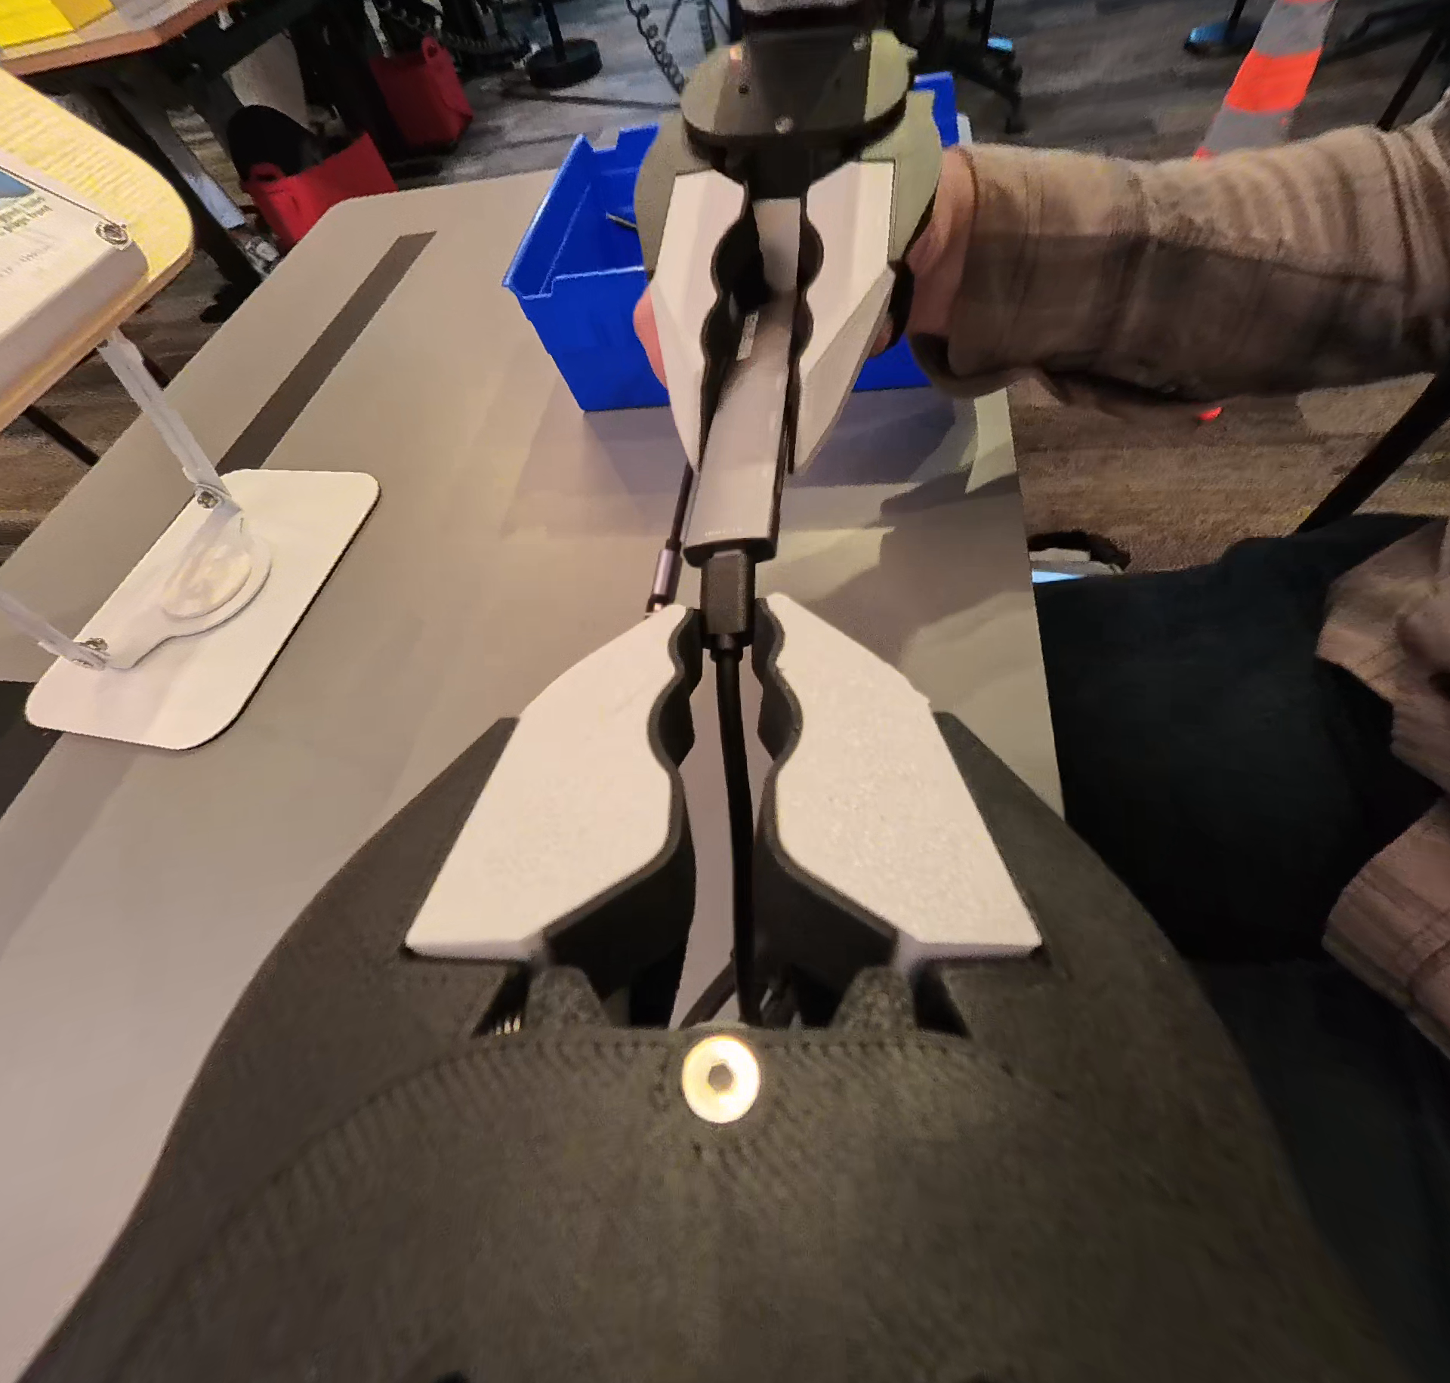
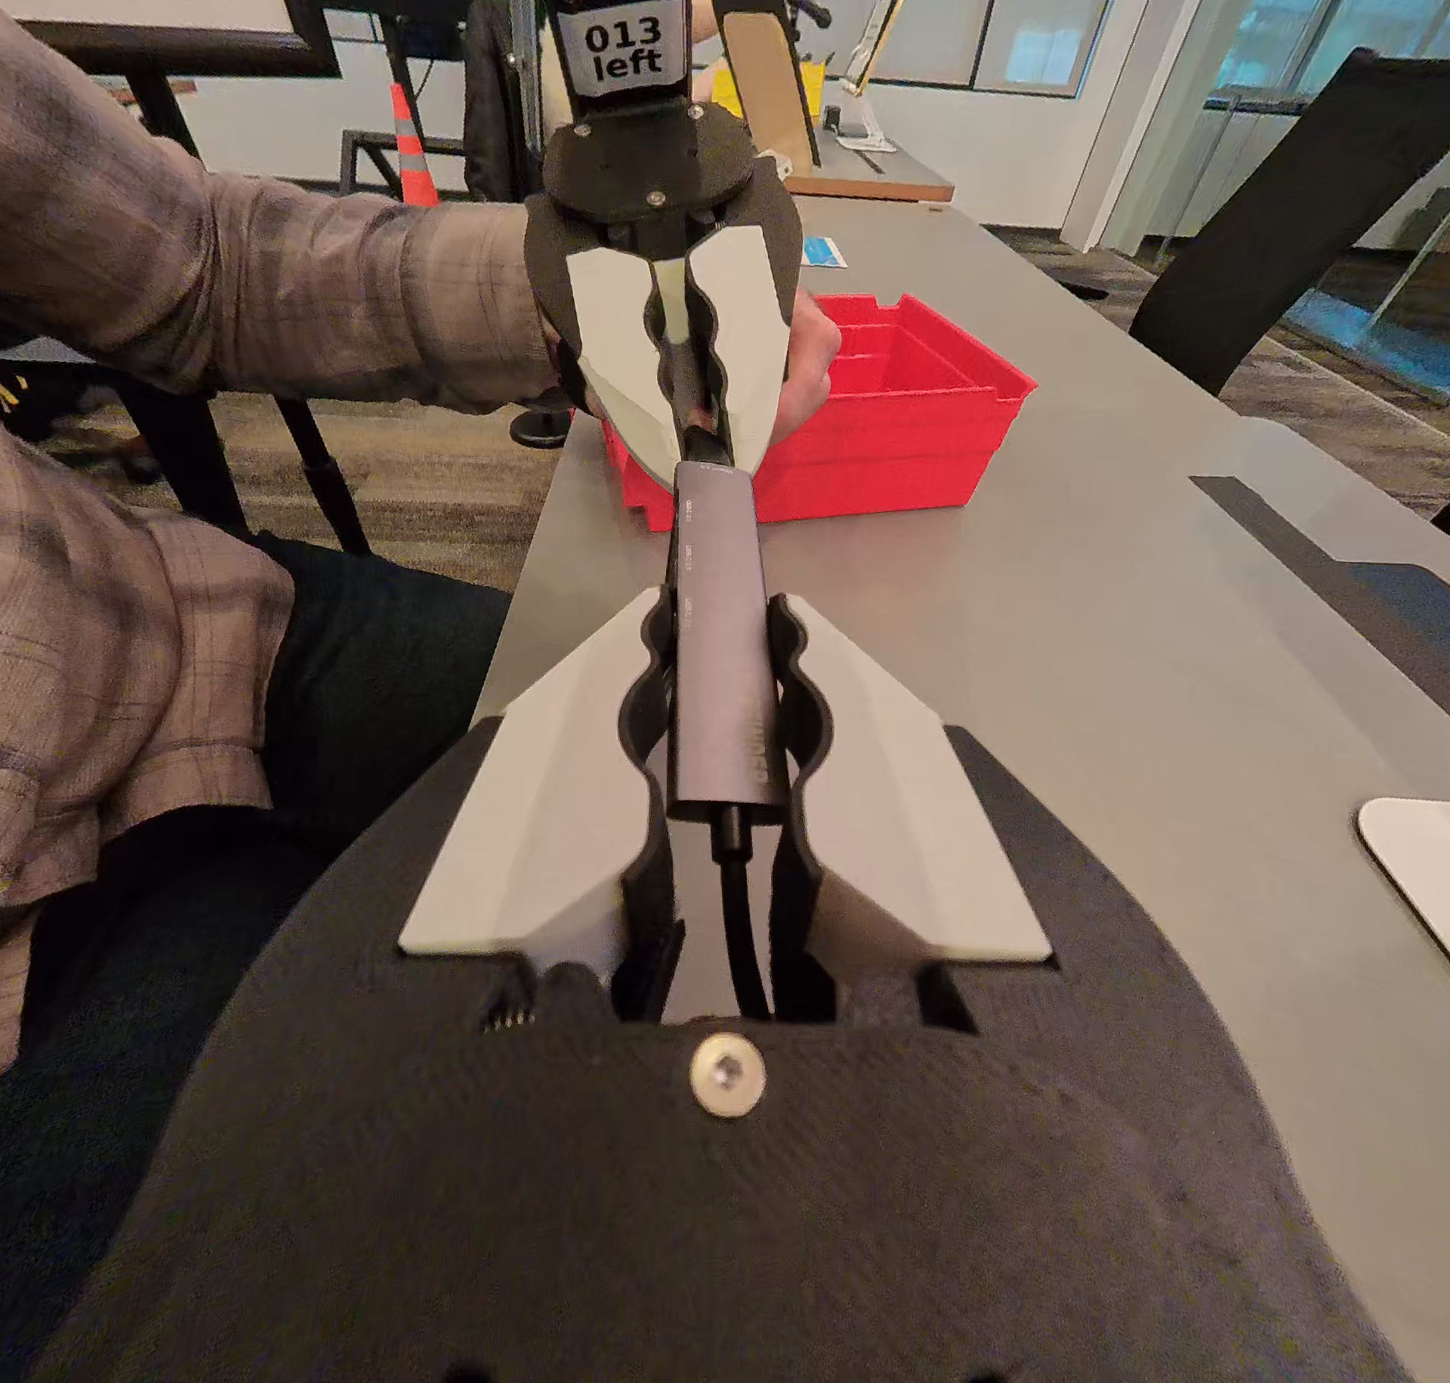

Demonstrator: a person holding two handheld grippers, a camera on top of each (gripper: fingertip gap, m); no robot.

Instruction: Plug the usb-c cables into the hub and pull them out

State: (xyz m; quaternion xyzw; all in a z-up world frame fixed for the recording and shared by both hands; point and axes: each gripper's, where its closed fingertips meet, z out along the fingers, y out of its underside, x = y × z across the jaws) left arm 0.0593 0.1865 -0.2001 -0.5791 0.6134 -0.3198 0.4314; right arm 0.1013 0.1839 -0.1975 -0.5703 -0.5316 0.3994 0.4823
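In the left wrist view, the left gripper (image 1: 723,623) has its jaws pressed onto the black USB-C plug (image 1: 725,590), whose black cable (image 1: 741,819) runs back between the white fingers (image 1: 581,788). The plug sits in the end port of the grey hub (image 1: 737,474), which is held above the grey table (image 1: 439,435). Opposite, the right gripper (image 1: 744,435) has its jaws clamped on the hub, a hand (image 1: 934,262) in a plaid sleeve behind it. A blue bin (image 1: 584,302) stands on the table beyond, and a white stand base (image 1: 227,608) lies to the left. In the right wrist view, the right gripper (image 2: 722,608) clamps the hub (image 2: 718,639) along its sides, the hub's own black lead (image 2: 741,929) trailing back toward the camera. The left gripper (image 2: 710,443) meets the hub's far end, with a red bin (image 2: 902,411) on the table (image 2: 1059,639) behind it.
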